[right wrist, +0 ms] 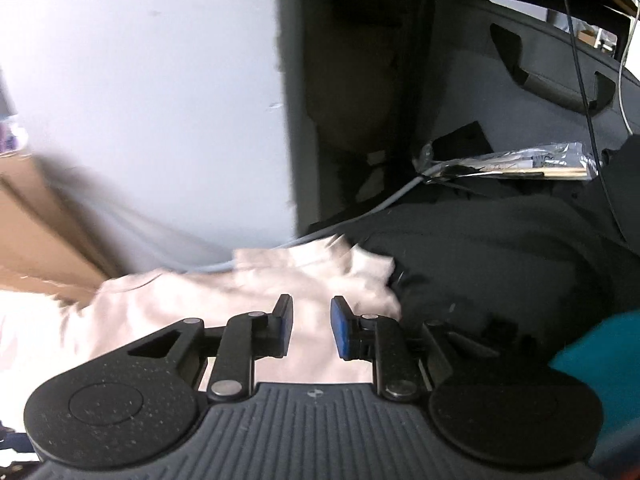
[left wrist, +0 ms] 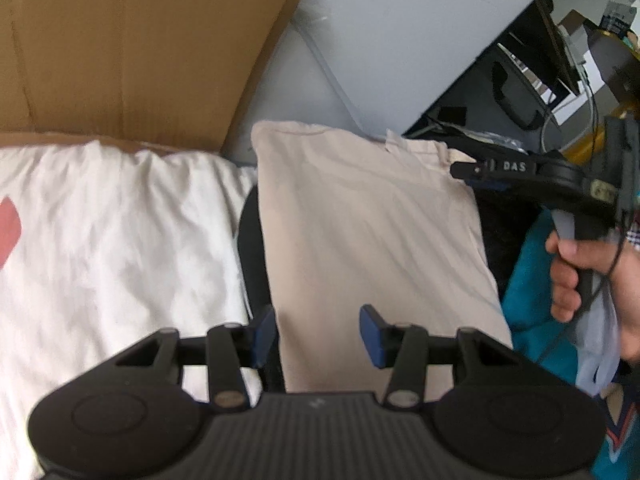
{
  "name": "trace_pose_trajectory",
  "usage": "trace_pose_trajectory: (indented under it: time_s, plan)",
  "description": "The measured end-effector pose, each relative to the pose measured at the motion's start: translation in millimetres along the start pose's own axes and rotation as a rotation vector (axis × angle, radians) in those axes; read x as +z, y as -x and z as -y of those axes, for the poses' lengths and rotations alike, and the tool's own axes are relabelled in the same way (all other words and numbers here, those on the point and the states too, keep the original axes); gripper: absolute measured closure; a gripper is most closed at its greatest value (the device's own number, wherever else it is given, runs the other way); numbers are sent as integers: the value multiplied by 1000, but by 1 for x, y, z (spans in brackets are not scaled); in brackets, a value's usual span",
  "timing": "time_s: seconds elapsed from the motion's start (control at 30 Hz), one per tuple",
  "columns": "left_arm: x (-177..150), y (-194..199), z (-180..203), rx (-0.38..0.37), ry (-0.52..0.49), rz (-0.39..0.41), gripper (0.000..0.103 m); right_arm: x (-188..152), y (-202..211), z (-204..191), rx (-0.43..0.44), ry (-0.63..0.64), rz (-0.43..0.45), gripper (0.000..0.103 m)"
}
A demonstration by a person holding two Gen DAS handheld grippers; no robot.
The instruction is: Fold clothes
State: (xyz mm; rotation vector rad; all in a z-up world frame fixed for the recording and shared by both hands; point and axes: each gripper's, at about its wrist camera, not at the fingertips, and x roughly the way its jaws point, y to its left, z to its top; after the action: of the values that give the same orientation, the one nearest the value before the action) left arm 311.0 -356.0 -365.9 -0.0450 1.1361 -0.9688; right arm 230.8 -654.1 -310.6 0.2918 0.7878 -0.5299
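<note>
Legible text, one item: white capitals "DAS" on the black upper body of the right gripper (left wrist: 466,170), seen side-on in the left wrist view, just behind its fingers and just right of the far right corner of the beige folded garment (left wrist: 372,232). Small pale label further back on the same gripper body, near the handle: characters too blurred to read. Nothing readable in the right wrist view.

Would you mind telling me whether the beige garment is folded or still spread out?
Folded: the beige garment lies as a narrow, flat panel with straight side edges, its sleeves not spread out. How many folds it has cannot be told.
</note>
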Motion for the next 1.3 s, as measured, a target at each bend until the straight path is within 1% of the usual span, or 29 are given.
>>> trace_pose_trajectory:
  time_s: [0.13,0.27,0.33,0.4,0.47,0.5,0.57,0.6,0.63,0.93,1.23,1.3]
  plan:
    - [-18,-2,2,-19,3,-37,56,-25,14,-8,65,29,6,76]
    - [-35,-6,2,-21,22,-69,57,-56,29,-23,88,93,2,76]
    - [-41,-5,1,-31,33,-76,65,-67,30,-23,99,97,-8,76]
    - [-46,-3,-1,-41,46,-82,69,-78,35,-23,102,92,-11,76]
    - [-50,-2,-3,-51,55,-96,70,-87,39,-23,106,86,-14,76]
    - [-53,-2,-3,-54,58,-107,73,-90,39,-22,107,86,-15,76]
    - [-57,-3,-4,-60,60,-127,83,-98,41,-23,106,88,-11,76]
    - [-59,-4,-5,-59,53,-132,95,-102,43,-23,105,89,-9,76]
    - [-61,-3,-6,-52,45,-131,99,-107,44,-23,105,84,-13,76]
    - [-58,12,-19,-56,54,-109,101,-131,57,-5,51,62,-30,74]
    - [-66,11,-22,-52,57,-106,100,-174,69,18,17,25,-109,73]
    - [-66,14,-20,-33,50,-115,98,-177,74,18,12,30,-117,73]
